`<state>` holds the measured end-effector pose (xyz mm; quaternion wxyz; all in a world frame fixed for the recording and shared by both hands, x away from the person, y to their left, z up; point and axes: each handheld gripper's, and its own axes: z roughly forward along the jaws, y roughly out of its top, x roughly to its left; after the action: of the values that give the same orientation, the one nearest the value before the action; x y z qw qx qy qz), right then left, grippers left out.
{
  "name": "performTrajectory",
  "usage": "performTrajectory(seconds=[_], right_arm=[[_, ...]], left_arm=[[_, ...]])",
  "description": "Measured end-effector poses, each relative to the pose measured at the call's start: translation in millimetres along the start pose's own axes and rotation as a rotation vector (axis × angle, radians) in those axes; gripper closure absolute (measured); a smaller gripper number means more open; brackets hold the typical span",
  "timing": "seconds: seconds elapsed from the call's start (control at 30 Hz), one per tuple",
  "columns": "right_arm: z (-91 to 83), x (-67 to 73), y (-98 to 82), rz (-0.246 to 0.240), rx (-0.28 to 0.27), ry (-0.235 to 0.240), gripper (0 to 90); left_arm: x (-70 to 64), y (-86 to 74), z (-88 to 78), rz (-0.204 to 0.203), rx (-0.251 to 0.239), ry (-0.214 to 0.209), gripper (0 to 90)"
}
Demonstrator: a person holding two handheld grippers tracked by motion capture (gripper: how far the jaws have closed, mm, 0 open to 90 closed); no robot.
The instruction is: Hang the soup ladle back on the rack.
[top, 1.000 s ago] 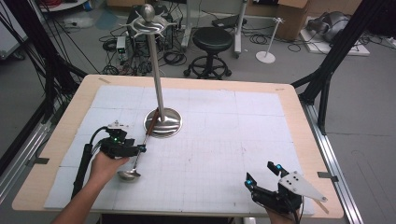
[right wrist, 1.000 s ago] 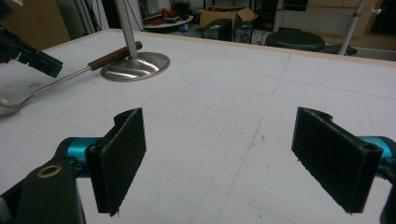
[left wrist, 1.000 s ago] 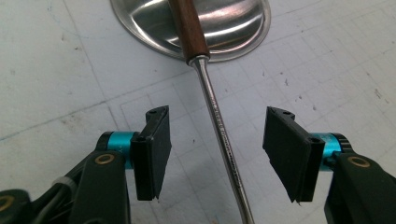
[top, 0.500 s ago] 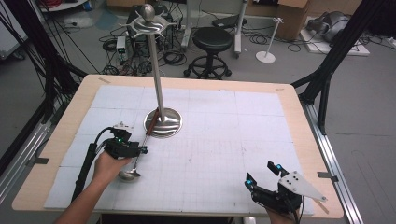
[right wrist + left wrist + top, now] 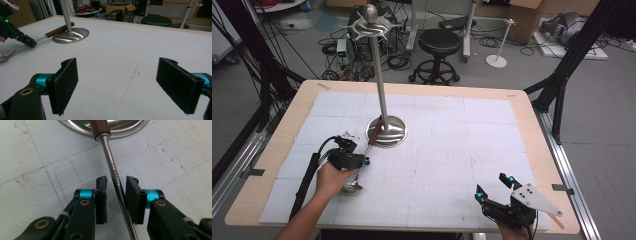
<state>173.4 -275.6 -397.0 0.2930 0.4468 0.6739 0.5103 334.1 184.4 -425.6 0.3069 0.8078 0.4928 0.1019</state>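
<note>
I judge the step is gripping the spoon (image 5: 117, 187), which lies on the desk (image 5: 522, 115) with its wooden handle end resting on the stand (image 5: 387, 131) base; I'd centre the shaft between the pads and close squarely so it doesn't roll. My left tongs (image 5: 116, 195) straddle the metal shaft, narrowly parted, one pad about touching, not yet clamped. My right tongs (image 5: 125, 85) hang wide apart and empty, well away from the stand.
</note>
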Motion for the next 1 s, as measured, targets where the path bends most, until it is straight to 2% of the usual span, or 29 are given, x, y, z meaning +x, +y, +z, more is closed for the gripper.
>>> performTrajectory(seconds=[0.13,0.4,0.5,0.73,1.0], right_arm=[[-1.0,-0.7,0.2,-0.001,-0.005,-0.005,16.4],[-2.0,-1.3,0.0,0.000,-0.005,-0.007,16.5],[-2.3,-1.4,0.0,0.001,-0.006,-0.006,16.5],[-3.1,-2.2,-0.1,0.001,-0.010,-0.007,16.5],[-3.8,-1.4,0.2,0.004,-0.010,-0.007,16.5]], left_arm=[[-3.2,3.4,1.6,0.011,0.019,0.006,75.6],[0.0,4.7,1.8,-0.034,0.026,-0.007,77.7],[0.6,4.6,1.8,-0.054,0.020,-0.013,78.3],[1.1,5.1,-0.2,-0.061,0.008,-0.016,80.2],[10.6,4.3,-10.5,-0.075,-0.022,-0.013,82.9]])
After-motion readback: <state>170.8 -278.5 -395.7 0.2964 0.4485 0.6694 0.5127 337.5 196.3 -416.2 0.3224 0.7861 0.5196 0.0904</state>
